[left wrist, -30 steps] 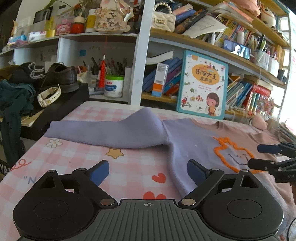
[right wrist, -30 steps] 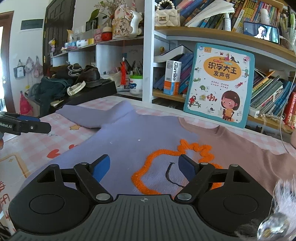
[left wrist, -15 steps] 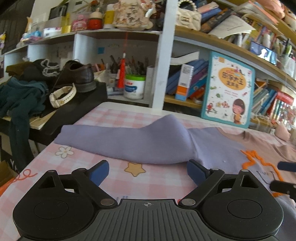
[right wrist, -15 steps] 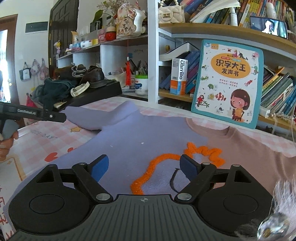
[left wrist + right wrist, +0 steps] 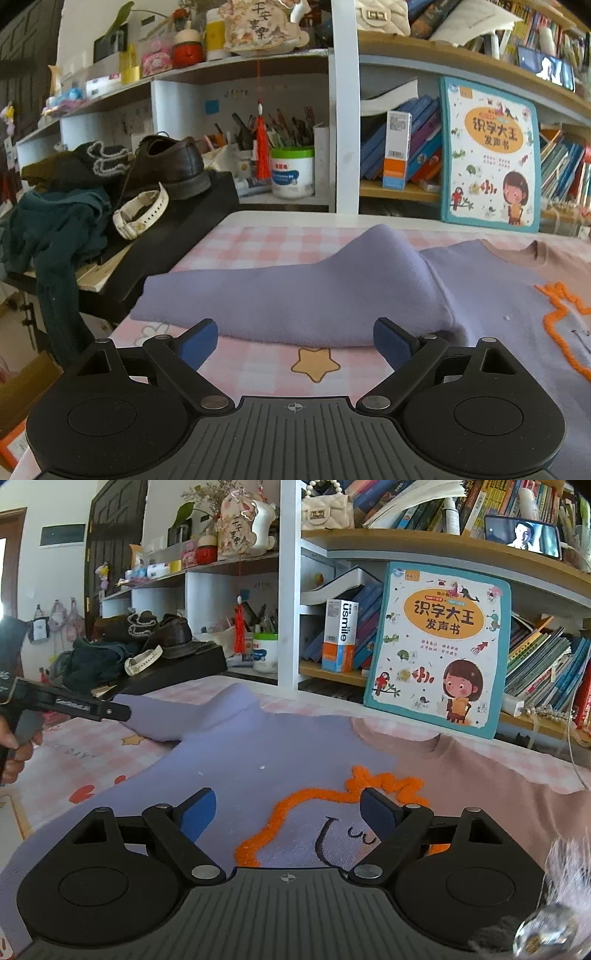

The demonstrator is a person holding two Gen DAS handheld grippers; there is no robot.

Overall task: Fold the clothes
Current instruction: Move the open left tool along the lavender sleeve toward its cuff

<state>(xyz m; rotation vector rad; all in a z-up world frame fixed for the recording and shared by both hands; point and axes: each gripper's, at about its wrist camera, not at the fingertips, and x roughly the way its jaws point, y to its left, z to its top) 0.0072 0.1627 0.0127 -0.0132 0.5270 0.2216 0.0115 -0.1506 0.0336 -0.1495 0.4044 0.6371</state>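
A lilac and dusty-pink sweater (image 5: 258, 746) with an orange embroidered outline (image 5: 295, 801) lies flat on a pink checked table (image 5: 258, 236). Its lilac sleeve (image 5: 295, 291) stretches left toward the table's edge. My left gripper (image 5: 293, 334) is open just in front of that sleeve's near hem, with nothing between its blue pads (image 5: 199, 338). In the right wrist view the left gripper (image 5: 92, 710) shows from the side, tip near the sleeve's cuff. My right gripper (image 5: 286, 805) hovers over the sweater's chest; its jaws are opening and grip nothing.
A bookshelf (image 5: 291, 590) stands behind the table with a children's book (image 5: 439, 650) leaning on it. To the left, a black stand (image 5: 177, 236) carries a shoe (image 5: 166, 166), a watch (image 5: 142, 216) and dark clothes (image 5: 55, 221). A hand (image 5: 14, 746) holds the left gripper.
The left gripper has swung left, from the sweater's body to the sleeve, which now fills its view. The right gripper's jaws have widened slightly over the chest.
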